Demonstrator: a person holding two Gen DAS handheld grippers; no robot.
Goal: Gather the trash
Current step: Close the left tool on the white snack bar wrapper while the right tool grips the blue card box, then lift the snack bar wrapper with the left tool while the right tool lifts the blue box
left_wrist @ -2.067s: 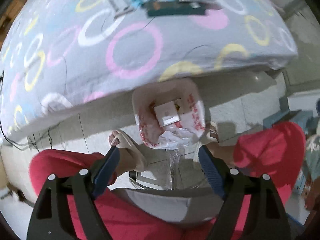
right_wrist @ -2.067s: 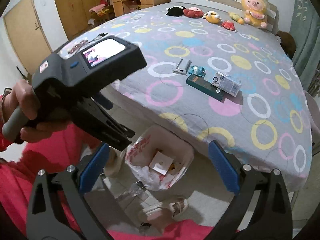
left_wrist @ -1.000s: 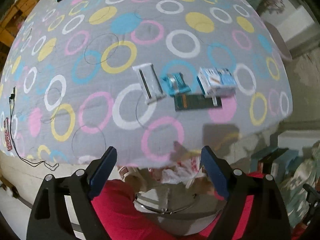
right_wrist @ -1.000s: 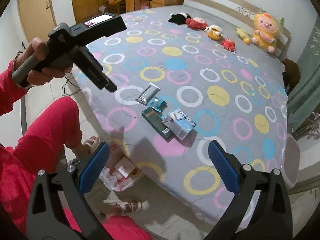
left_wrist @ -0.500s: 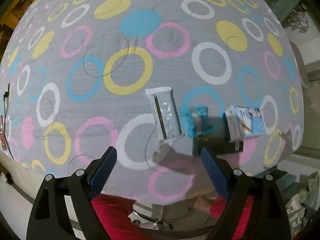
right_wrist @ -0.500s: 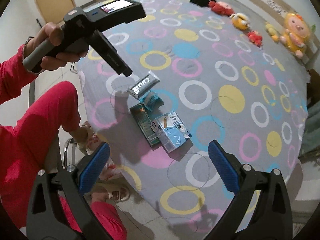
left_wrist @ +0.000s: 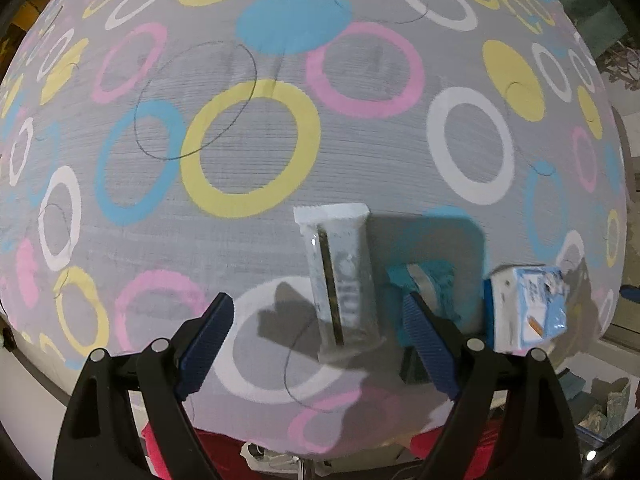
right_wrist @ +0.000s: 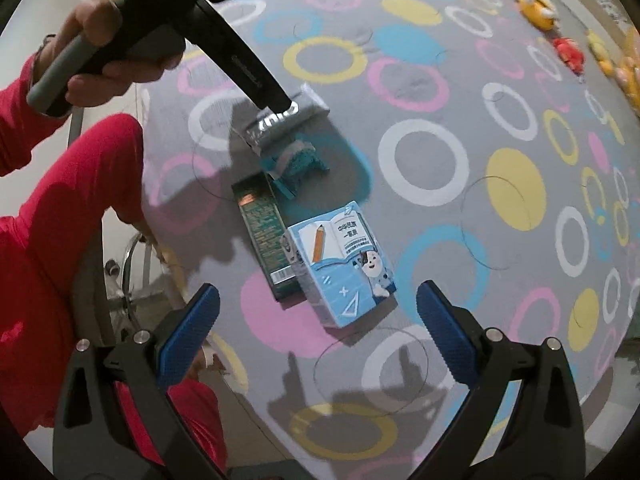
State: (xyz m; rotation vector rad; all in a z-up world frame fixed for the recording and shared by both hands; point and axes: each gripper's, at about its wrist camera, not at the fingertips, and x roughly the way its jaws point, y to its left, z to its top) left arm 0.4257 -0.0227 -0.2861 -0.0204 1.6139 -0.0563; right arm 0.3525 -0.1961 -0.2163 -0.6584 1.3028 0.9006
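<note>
Trash lies on a grey bedspread (left_wrist: 240, 184) printed with coloured rings. A silver wrapper (left_wrist: 340, 276) lies lengthwise, its near end between the tips of my open left gripper (left_wrist: 316, 340), closer to the right finger. Beside it sit a crumpled teal wrapper (left_wrist: 434, 280) and a light blue carton (left_wrist: 528, 312). In the right wrist view the blue carton (right_wrist: 344, 264) lies just above my open right gripper (right_wrist: 316, 320), resting partly on a dark green flat box (right_wrist: 266, 236). The teal wrapper (right_wrist: 296, 160) and silver wrapper (right_wrist: 284, 122) lie further up, with the left gripper's finger over the silver one.
A person in red clothes (right_wrist: 52, 220) sits at the bed's edge, a hand (right_wrist: 96, 48) holding the left gripper's handle. Plush toys (right_wrist: 560, 16) line the far side of the bed. A metal stool frame (right_wrist: 128, 280) stands on the floor by the bed.
Both grippers have come down closer to the bedspread. The silver wrapper has slid from ahead of the left gripper to between its fingertips. The blue carton now sits nearer the right gripper.
</note>
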